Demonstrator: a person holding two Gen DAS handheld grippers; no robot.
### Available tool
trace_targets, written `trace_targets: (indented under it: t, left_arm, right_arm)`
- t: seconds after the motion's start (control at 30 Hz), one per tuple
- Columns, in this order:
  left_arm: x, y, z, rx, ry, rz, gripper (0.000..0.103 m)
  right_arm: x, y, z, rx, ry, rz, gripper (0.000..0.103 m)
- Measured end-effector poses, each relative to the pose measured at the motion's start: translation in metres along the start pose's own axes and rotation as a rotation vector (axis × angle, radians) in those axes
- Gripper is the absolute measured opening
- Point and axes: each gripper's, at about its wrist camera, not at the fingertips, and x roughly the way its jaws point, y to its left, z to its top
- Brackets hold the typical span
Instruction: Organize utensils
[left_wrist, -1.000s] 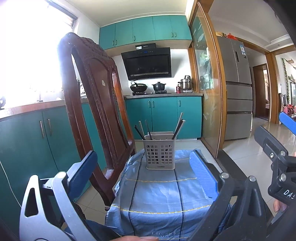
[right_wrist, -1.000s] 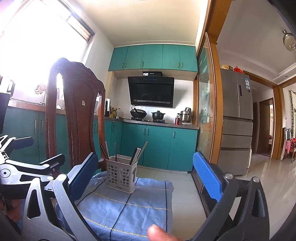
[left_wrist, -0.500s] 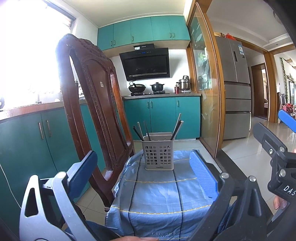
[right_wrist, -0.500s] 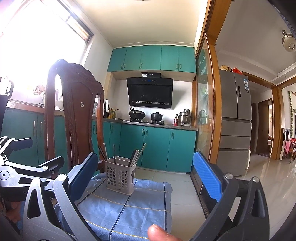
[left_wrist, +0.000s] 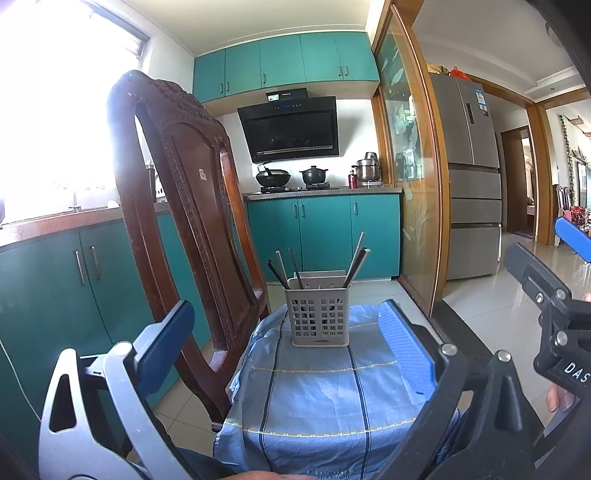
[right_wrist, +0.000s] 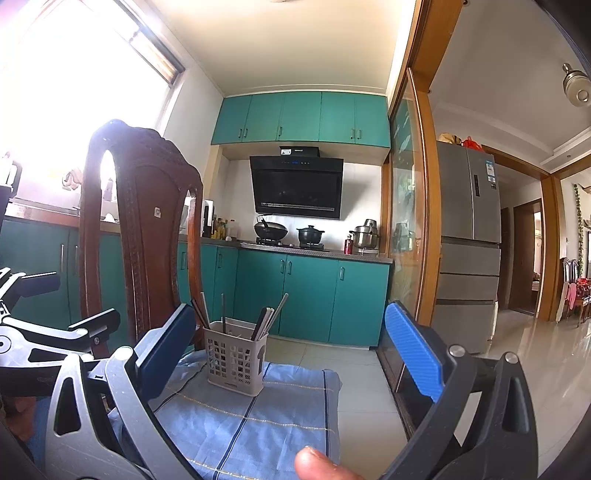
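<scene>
A grey perforated utensil holder (left_wrist: 320, 320) (right_wrist: 235, 362) stands upright on a blue striped cloth (left_wrist: 325, 391) (right_wrist: 258, 417). Several chopsticks (left_wrist: 355, 263) (right_wrist: 267, 321) stick out of it, leaning to both sides. My left gripper (left_wrist: 284, 347) is open, its blue pads wide apart and nothing between them, well short of the holder. My right gripper (right_wrist: 288, 347) is open too and empty, held back from the holder. The right gripper's body (left_wrist: 546, 306) shows at the right edge of the left wrist view.
A dark carved wooden chair back (left_wrist: 184, 206) (right_wrist: 144, 236) rises just left of the cloth. Teal cabinets (left_wrist: 321, 236) and a stove with pots (left_wrist: 291, 177) lie behind. A glass sliding door (left_wrist: 410, 192) and a fridge (left_wrist: 469, 173) stand right. A thumb (right_wrist: 317, 463) shows at the bottom.
Both grippers have tilted slightly, so the holder sits a little lower and further left in the views. Both stay open and empty.
</scene>
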Motion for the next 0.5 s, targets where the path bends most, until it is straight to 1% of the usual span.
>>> trace_targets:
  t: [0.23,0.4,0.43,0.5]
  left_arm:
    - [0.017,0.002,0.000,-0.004,0.021,-0.005,0.099]
    - [0.034,0.004,-0.004,-0.016,0.061,-0.015,0.099]
    - [0.039,0.004,-0.005,-0.019,0.077,-0.019,0.099]
    - [0.049,0.005,-0.008,-0.029,0.121,-0.022,0.099]
  right_arm:
    - [0.015,0.001,-0.002,-0.008,0.021,0.003,0.100]
    - [0.032,0.000,-0.007,-0.008,0.059,-0.001,0.100]
    - [0.039,-0.002,-0.011,0.003,0.081,-0.007,0.100]
    - [0.061,-0.007,-0.022,0.027,0.158,-0.040,0.100]
